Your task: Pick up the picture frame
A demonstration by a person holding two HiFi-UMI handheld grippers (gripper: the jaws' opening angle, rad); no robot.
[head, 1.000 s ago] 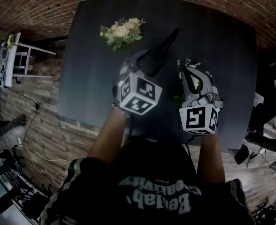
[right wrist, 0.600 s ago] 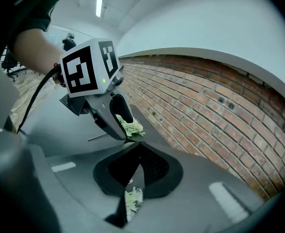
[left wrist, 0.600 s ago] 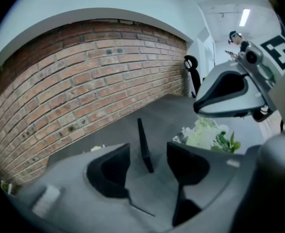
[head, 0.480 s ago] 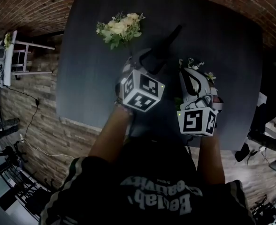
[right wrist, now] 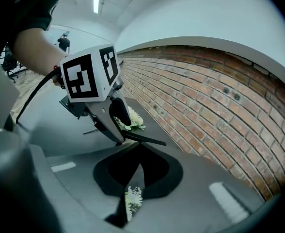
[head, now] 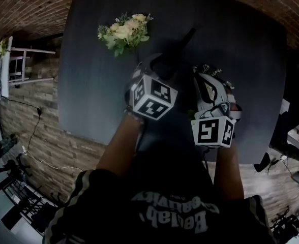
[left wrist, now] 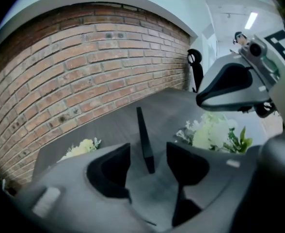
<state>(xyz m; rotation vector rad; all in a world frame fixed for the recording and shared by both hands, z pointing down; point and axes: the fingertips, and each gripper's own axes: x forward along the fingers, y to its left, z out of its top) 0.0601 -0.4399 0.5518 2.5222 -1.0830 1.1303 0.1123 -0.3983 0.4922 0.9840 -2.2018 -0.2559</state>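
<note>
The picture frame (head: 182, 44) is a thin black slab, seen edge-on and leaning on the dark table (head: 93, 85). My left gripper (head: 157, 67) is at its near end. In the left gripper view the frame (left wrist: 145, 140) stands between the two open pads (left wrist: 108, 171) without touching either; the jaws have just been closing slightly. My right gripper (head: 210, 83) hovers to the right over a white flower bunch (left wrist: 215, 132). Its pads (right wrist: 118, 169) meet at the tips with nothing clamped, and flowers (right wrist: 131, 198) show through the slit below.
A second flower bunch (head: 123, 32) lies at the table's far left. A brick wall (left wrist: 84, 67) runs close behind the table's far edge. To the left on the wooden floor stands a white chair (head: 17, 65).
Both grippers have sunk toward the table. The left one has drawn nearer the frame's near end.
</note>
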